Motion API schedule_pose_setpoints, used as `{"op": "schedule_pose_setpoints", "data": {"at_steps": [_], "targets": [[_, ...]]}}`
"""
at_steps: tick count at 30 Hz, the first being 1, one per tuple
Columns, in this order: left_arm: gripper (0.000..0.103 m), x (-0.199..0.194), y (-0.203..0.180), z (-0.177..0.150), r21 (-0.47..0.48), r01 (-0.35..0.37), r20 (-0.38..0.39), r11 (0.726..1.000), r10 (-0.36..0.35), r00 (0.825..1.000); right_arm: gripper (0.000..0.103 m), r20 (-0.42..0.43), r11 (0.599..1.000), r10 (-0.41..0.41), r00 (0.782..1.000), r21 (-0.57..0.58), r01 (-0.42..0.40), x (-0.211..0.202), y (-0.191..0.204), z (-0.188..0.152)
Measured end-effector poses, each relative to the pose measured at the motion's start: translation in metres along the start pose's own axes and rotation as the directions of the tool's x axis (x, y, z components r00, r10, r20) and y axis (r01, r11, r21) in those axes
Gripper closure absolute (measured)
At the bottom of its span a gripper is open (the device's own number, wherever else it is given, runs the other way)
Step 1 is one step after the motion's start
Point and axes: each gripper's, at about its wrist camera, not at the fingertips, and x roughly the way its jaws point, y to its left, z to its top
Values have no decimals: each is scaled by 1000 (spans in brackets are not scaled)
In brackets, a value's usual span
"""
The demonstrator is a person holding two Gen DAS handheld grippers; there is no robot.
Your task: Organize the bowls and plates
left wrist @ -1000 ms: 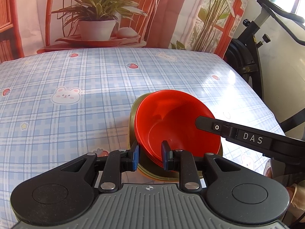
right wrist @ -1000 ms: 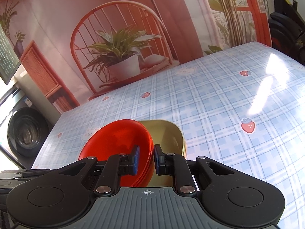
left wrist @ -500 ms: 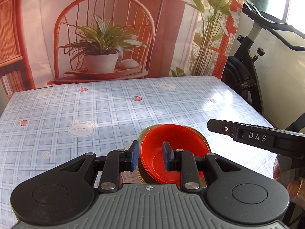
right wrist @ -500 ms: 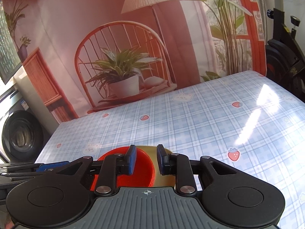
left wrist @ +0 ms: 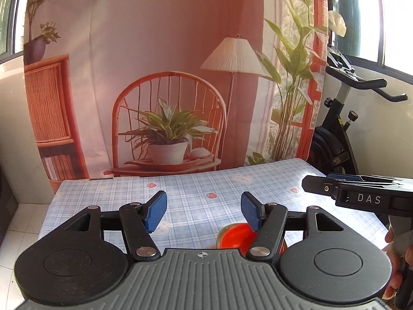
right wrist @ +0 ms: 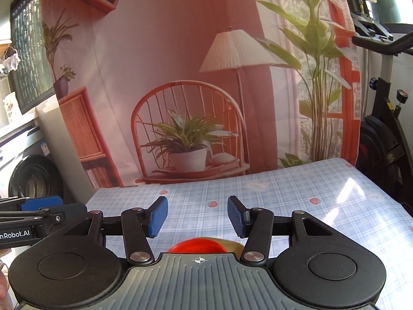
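A red bowl (left wrist: 236, 237) sits nested on an olive-green dish (left wrist: 219, 235) on the blue checked tablecloth (left wrist: 201, 193), low in the left wrist view and partly hidden behind my left gripper's right finger. My left gripper (left wrist: 204, 213) is high above the table, its jaws opening, nothing between the blue pads. In the right wrist view the red bowl (right wrist: 198, 245) and the green dish (right wrist: 233, 244) peek out just over the gripper body. My right gripper (right wrist: 197, 215) also hangs well above them, jaws opening and empty. Each gripper shows at the side of the other's view.
A printed backdrop of a chair, plant and lamp (left wrist: 167, 129) hangs behind the table's far edge. An exercise bike (left wrist: 343, 139) stands at the right, a washing machine (right wrist: 31, 180) at the left. A person's hand (left wrist: 397, 261) holds the right gripper.
Both grippers let go of the stacked bowls, rose well above the table and spread their jaws. The stack now looks small and low in both views.
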Motion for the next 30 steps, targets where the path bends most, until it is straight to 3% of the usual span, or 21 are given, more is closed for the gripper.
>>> {"op": "schedule_pose_setpoints", "data": {"at_steps": [3,5,8,13,19,30], "targets": [[14,-30,4,10,-11,-27,60,1000,28,998,35,37,999,10,999,-31,-9,-22,17,13],[13,-54,5,18,-13,-86,109,996,87,990,18,52,999,10,999,-45,-8,-34,28,20],[11,-80,4,28,-2,-183,142,983,182,973,5,77,998,6,997,-60,-2,-55,44,29],[10,-120,5,35,23,-274,199,961,265,944,0,106,997,-11,994,-76,19,-82,64,40],[10,-151,16,37,-46,-225,209,973,230,951,0,134,995,-22,991,-96,35,-103,80,42],[10,-153,15,37,-59,-232,219,971,239,946,0,146,995,-28,989,-94,43,-115,79,41]]}}
